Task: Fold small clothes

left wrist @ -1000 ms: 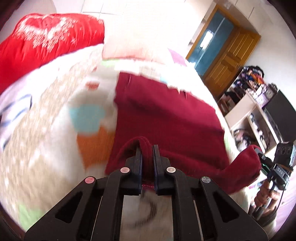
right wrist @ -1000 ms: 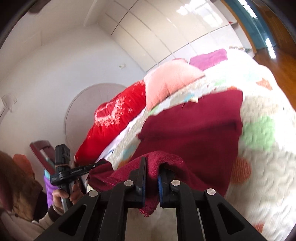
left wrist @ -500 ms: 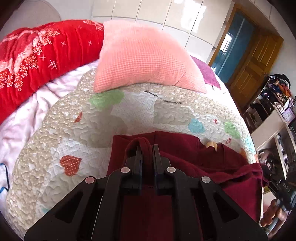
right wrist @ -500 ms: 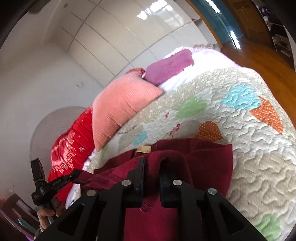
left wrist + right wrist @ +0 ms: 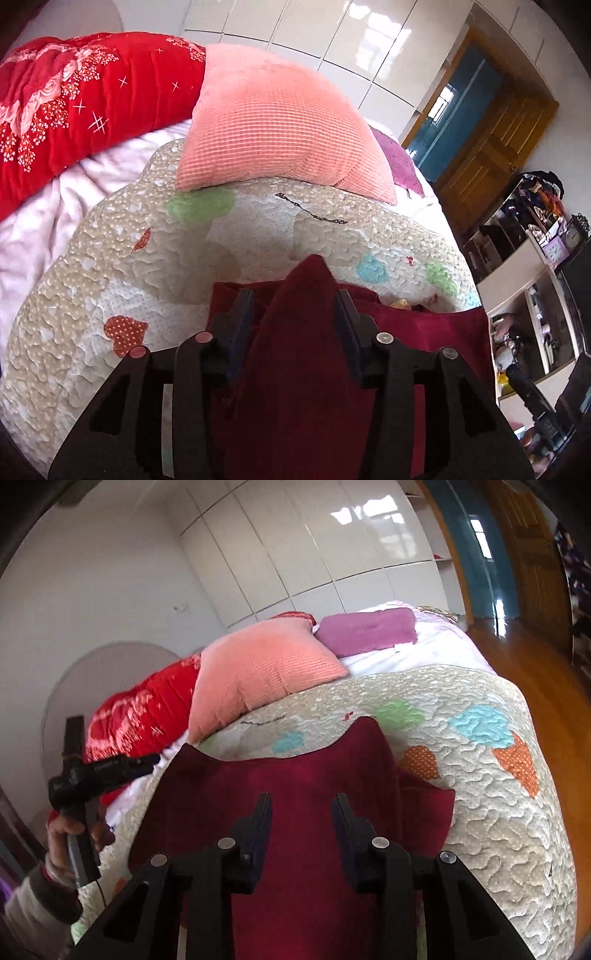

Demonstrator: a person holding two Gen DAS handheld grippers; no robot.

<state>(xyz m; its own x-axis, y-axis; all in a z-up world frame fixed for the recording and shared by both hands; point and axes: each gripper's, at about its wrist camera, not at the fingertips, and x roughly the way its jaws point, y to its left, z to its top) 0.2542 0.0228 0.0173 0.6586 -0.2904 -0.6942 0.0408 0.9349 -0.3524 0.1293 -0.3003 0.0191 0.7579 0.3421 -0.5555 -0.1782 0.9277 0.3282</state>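
I am looking along both grippers at the dark red garment (image 5: 288,786), which is lying on the patterned quilt (image 5: 491,786) at the near end of the bed. It is spread fairly flat, with a second layer showing along its right edge, so I am judging that one fold is already in.

The left gripper (image 5: 293,314) is standing wide, its jaws well apart. A peaked ridge of the red cloth is rising between them, but neither pad is pressing it, as far as I can tell. The right gripper (image 5: 301,823) is likewise spread wide, hanging over the middle of the garment and holding nothing.

Handling notes: the cloth is reading as soft, light and fleecy, draping and bunching rather than keeping any shape. I am expecting it to slump wherever it is unsupported. The nap should be giving good friction, so slipping is a small worry. Dragging the lower layer or the quilt is the bigger one.

I am planning to pinch at edges or corners, taking only the layers meant to travel, one gripper at each end of the same edge.

The pink pillow (image 5: 280,125) and red blanket (image 5: 74,99) are lying at the far end, well apart from the work.
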